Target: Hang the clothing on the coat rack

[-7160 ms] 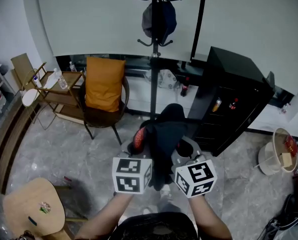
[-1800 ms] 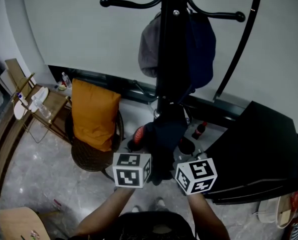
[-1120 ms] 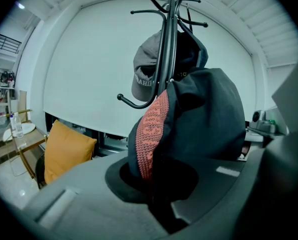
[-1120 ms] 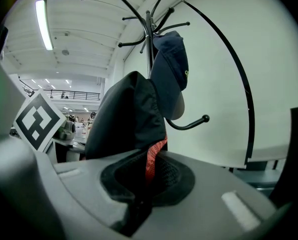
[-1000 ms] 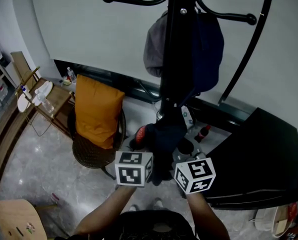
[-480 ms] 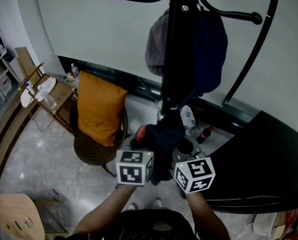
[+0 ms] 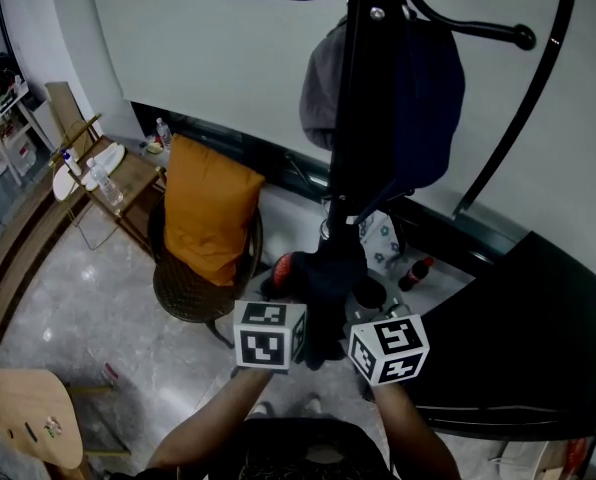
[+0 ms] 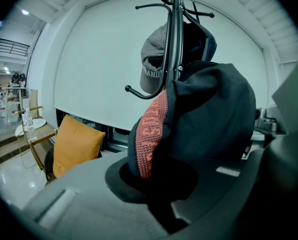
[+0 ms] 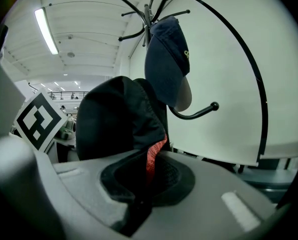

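Slippage is my worry: left tongs [image 8: 156,184] and right tongs [image 9: 141,186] are each clamped on a bunched fold of the dark, red-lined garment [image 7: 325,273], held just before the coat rack [image 7: 363,118] pole, below its caps [image 7: 323,93]. If I let go before fabric loops over a hook [image 9: 199,115], it would drop to the glossy marble floor [image 7: 88,308]. An orange-cushioned chair [image 7: 210,223] stands left, a black cabinet [image 7: 538,338] right.

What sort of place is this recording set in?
Probably an office lounge or lobby corner: a coat rack hung with caps, a chair with an orange cushion, a black cabinet, and a polished stone floor.
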`<control>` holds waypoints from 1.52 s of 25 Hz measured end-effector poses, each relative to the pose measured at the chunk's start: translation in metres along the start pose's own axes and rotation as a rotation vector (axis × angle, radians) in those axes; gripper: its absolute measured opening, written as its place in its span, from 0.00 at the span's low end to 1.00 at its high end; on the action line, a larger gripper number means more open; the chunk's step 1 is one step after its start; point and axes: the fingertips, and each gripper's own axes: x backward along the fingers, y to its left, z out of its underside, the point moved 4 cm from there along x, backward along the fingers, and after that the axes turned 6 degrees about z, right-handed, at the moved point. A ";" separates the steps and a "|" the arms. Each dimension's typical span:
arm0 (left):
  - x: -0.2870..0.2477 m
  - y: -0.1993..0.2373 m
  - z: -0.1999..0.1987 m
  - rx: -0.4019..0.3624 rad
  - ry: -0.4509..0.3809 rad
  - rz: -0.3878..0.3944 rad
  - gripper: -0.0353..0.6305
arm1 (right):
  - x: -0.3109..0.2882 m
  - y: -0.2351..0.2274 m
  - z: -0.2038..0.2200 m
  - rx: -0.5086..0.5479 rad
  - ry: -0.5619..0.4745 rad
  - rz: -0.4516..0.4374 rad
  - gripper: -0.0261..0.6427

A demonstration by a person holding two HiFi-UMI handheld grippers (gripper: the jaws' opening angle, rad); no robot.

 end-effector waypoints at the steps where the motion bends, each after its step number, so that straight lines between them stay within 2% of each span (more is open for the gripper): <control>1: 0.000 0.000 0.001 0.003 0.001 -0.004 0.08 | 0.000 0.000 0.001 0.001 0.002 -0.004 0.07; 16: 0.000 -0.002 0.015 0.032 0.019 -0.064 0.08 | -0.001 -0.004 0.016 0.010 0.038 -0.059 0.07; 38: 0.006 -0.006 0.035 0.057 0.037 -0.101 0.08 | 0.004 0.001 0.038 0.022 0.078 -0.104 0.07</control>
